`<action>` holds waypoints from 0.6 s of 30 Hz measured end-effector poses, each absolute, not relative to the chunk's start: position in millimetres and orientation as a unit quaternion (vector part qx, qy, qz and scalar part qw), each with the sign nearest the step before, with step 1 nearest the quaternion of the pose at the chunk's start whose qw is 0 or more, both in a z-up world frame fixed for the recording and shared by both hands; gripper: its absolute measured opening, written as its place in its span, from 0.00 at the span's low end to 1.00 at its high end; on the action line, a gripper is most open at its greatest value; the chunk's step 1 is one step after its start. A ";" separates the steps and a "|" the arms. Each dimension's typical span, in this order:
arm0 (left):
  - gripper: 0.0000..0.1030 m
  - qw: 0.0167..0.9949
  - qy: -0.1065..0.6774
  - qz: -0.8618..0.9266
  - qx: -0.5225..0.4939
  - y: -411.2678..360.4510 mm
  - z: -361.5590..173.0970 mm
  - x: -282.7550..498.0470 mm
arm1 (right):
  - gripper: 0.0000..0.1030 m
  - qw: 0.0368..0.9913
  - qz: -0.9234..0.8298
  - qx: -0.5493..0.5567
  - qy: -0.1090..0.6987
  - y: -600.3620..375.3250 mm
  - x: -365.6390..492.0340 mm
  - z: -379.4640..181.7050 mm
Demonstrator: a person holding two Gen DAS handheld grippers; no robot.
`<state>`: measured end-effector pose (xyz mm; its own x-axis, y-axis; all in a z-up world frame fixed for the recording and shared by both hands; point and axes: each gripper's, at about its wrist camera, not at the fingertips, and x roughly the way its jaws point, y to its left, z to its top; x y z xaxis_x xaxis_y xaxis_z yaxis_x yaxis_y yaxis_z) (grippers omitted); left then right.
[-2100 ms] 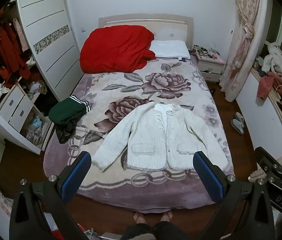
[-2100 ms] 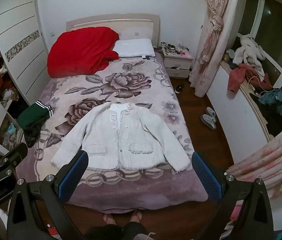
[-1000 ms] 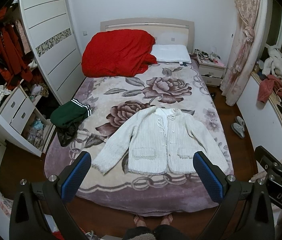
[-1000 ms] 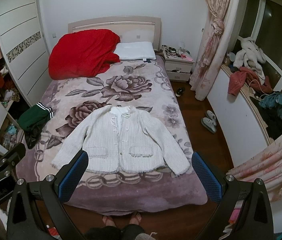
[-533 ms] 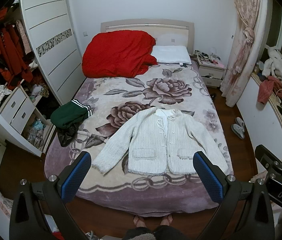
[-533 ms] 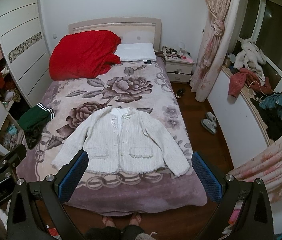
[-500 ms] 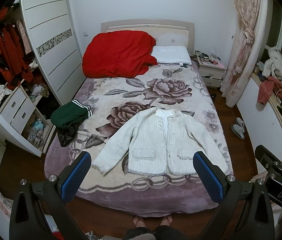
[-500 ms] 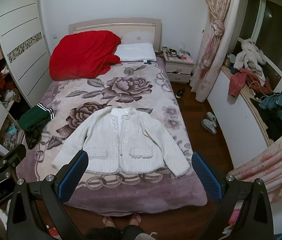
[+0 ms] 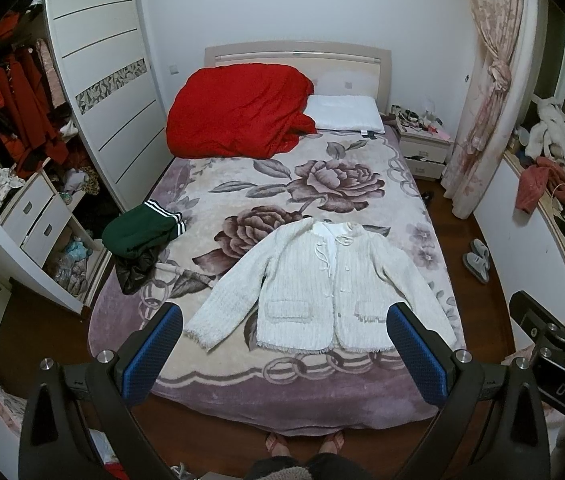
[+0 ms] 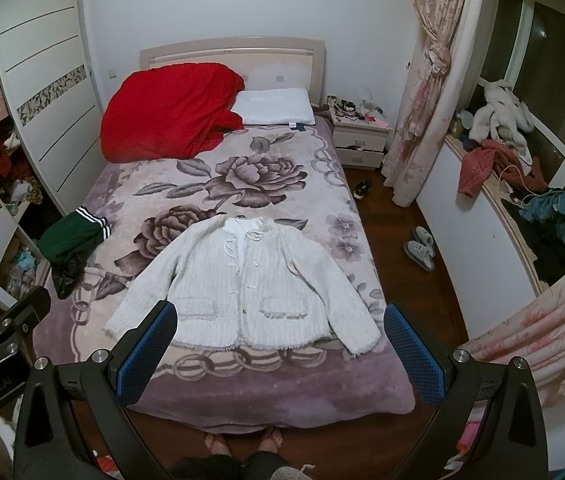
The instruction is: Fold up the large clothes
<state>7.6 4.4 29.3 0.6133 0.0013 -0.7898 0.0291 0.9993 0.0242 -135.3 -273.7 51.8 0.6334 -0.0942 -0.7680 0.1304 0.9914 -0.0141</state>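
Observation:
A white knit cardigan (image 9: 322,284) (image 10: 242,280) lies flat and face up on the flowered blanket of the bed (image 9: 242,360) (image 10: 242,392), sleeves spread out to both sides, hem toward me. My left gripper (image 9: 282,336) is held high above the foot of the bed, open and empty, its blue pads wide apart. Beside it my right gripper (image 10: 278,332) is also high above the bed end, open, holding nothing. Neither touches the cardigan.
A red duvet (image 9: 238,112) and a white pillow (image 9: 344,118) lie at the headboard. Green and black clothes (image 9: 138,240) sit at the bed's left edge. An open wardrobe (image 9: 10,140) stands left, a nightstand (image 9: 422,148), curtain and slippers (image 9: 476,266) right. The person's feet (image 9: 302,440) are at the bed's foot.
Both grippers have risen and pulled back slightly, so the bed and cardigan sit a little lower and smaller in view. Nothing was grasped; both stay open.

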 end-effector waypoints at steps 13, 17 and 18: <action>1.00 0.899 0.437 -0.008 0.015 4.3 30.4 7.6 | 1.00 0.904 -0.063 0.021 0.422 -274.1 -135.7 54.5; 1.00 0.899 0.437 -0.008 0.015 3.6 32.1 9.4 | 1.00 0.904 -0.063 0.021 0.422 -274.2 -136.3 53.2; 1.00 0.899 0.437 -0.008 0.014 3.7 32.5 9.6 | 1.00 0.904 -0.062 0.022 0.422 -274.3 -136.6 53.6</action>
<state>9.6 3.7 32.5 0.6176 -0.0025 -0.7865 0.0267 0.9995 0.0178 -136.6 -274.3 53.6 0.6357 -0.0943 -0.7661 0.1307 0.9913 -0.0135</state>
